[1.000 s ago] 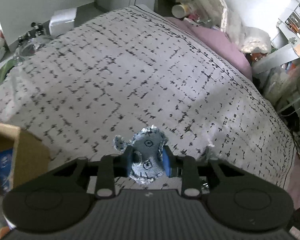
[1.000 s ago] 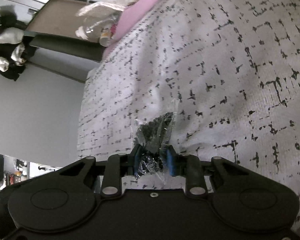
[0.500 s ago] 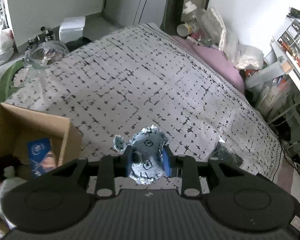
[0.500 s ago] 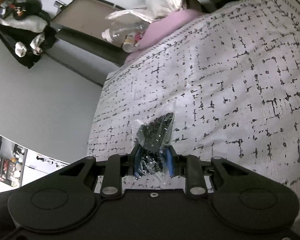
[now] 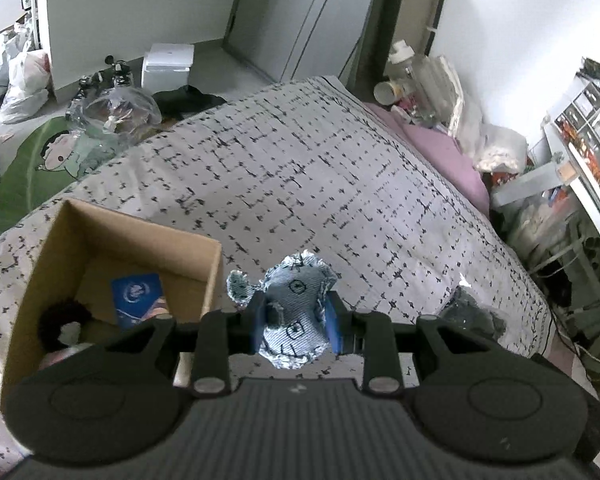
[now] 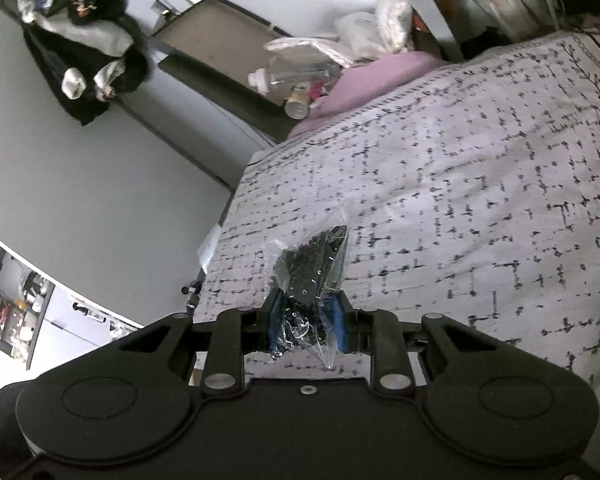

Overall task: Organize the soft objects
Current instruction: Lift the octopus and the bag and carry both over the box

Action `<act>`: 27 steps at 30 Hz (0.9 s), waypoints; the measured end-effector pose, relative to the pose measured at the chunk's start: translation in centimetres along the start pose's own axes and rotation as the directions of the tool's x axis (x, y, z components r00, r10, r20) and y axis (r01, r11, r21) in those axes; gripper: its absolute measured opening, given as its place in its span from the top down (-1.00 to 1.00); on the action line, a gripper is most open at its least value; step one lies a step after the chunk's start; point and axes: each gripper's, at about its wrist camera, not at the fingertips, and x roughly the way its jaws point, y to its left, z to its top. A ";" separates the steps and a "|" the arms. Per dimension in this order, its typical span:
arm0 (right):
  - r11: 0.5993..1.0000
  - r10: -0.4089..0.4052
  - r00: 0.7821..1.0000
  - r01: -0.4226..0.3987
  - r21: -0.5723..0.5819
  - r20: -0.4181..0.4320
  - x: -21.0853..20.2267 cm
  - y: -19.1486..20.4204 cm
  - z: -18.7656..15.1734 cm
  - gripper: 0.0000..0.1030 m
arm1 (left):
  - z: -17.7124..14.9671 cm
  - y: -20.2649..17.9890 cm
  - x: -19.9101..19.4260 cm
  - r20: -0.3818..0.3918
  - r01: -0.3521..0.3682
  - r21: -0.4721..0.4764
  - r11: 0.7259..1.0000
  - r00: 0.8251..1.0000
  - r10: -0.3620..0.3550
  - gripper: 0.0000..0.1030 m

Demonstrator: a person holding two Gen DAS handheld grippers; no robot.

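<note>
My left gripper [image 5: 296, 326] is shut on a small blue denim stuffed toy [image 5: 294, 304] and holds it above the bed, just right of an open cardboard box [image 5: 100, 236]. The box holds a blue packet [image 5: 138, 294] and a dark fuzzy item [image 5: 60, 326]. My right gripper [image 6: 306, 326] is shut on a clear plastic bag of black fabric [image 6: 312, 268], held above the patterned bedspread [image 6: 480, 220]. That bag also shows in the left wrist view [image 5: 470, 314], low on the right.
The bedspread [image 5: 300, 184] covers most of the bed, with a pink pillow [image 5: 444, 152] at its far end. Bottles and bags [image 5: 416, 80] crowd the headboard. A cluttered shelf [image 5: 580, 152] stands to the right. Bags and a white box [image 5: 166, 64] lie on the floor at left.
Both grippers have risen away from the bed with their loads. The cardboard box has come fully into the left wrist view at the left.
</note>
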 end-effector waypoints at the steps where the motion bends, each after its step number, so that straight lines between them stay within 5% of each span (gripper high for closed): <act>1: 1.000 0.002 1.000 -0.002 -0.009 0.002 -0.1 0.5 -0.1 0.50 | 0.1 0.4 -0.3 0.004 -0.001 -0.004 1.000 1.000 0.001 0.42; 15: 0.994 0.056 0.998 -0.058 -0.092 -0.022 0.0 7.1 -2.4 0.50 | 2.6 6.5 -3.7 0.073 -0.004 -0.050 0.999 0.997 0.008 0.42; 27: 0.980 0.080 0.988 -0.102 -0.171 -0.131 2.0 11.9 -4.9 0.51 | 4.2 11.7 -4.2 0.062 -0.034 -0.101 0.994 0.997 0.041 0.41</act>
